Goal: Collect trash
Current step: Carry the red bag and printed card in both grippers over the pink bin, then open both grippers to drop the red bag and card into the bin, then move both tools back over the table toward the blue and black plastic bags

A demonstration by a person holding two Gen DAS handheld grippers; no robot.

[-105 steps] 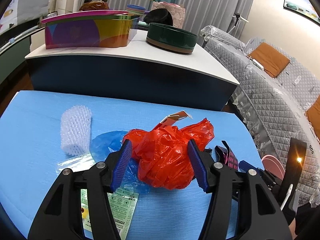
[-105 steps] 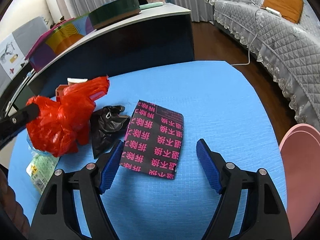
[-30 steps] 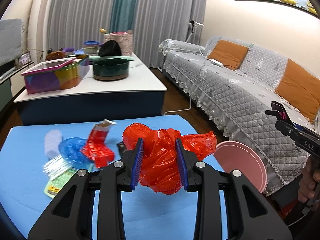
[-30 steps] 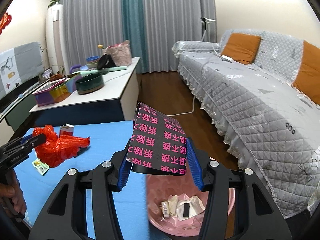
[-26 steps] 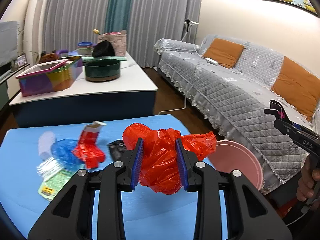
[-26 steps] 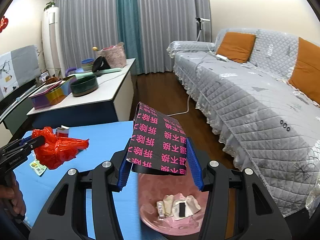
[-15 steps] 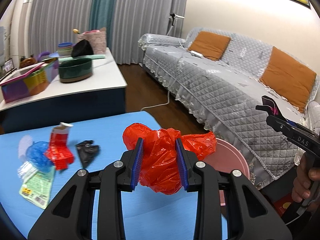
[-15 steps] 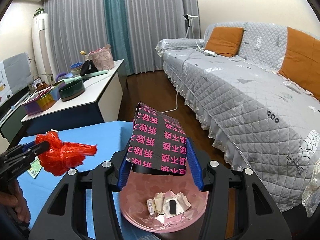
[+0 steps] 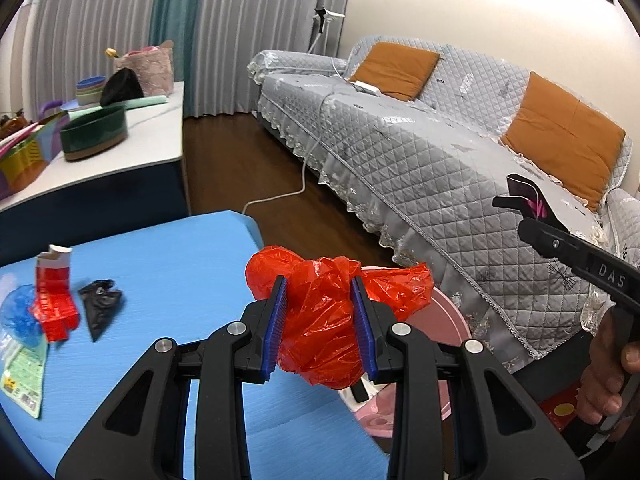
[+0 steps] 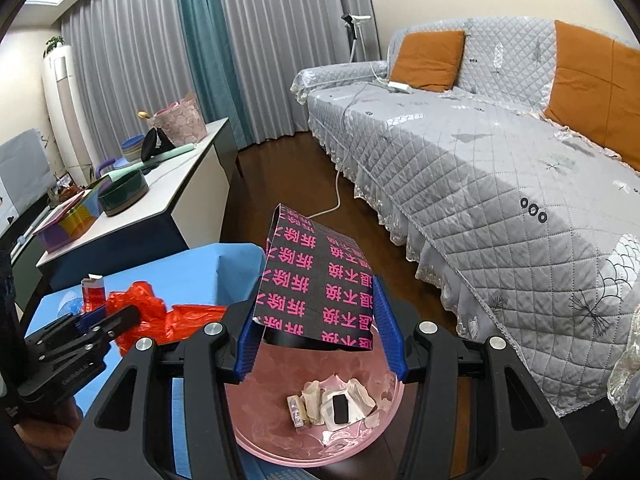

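My left gripper (image 9: 320,322) is shut on a crumpled red plastic bag (image 9: 332,312), held at the right edge of the blue table (image 9: 180,264), just over the rim of a pink trash bin (image 9: 452,320). My right gripper (image 10: 318,332) is shut on a black packet with pink characters (image 10: 316,280), held directly above the pink bin (image 10: 280,420), which holds several scraps. The left gripper and red bag also show in the right wrist view (image 10: 148,312). The right gripper shows at the right of the left wrist view (image 9: 568,248).
On the blue table lie a red carton (image 9: 54,296), a black bag scrap (image 9: 100,300), a blue plastic piece (image 9: 18,316) and a green leaflet (image 9: 22,368). A white sideboard (image 9: 120,160) with bowls stands behind. A grey quilted sofa (image 9: 440,160) is on the right.
Both grippers have moved right, off the table toward the pink bin, each still holding its item. The bin has come under the right gripper.
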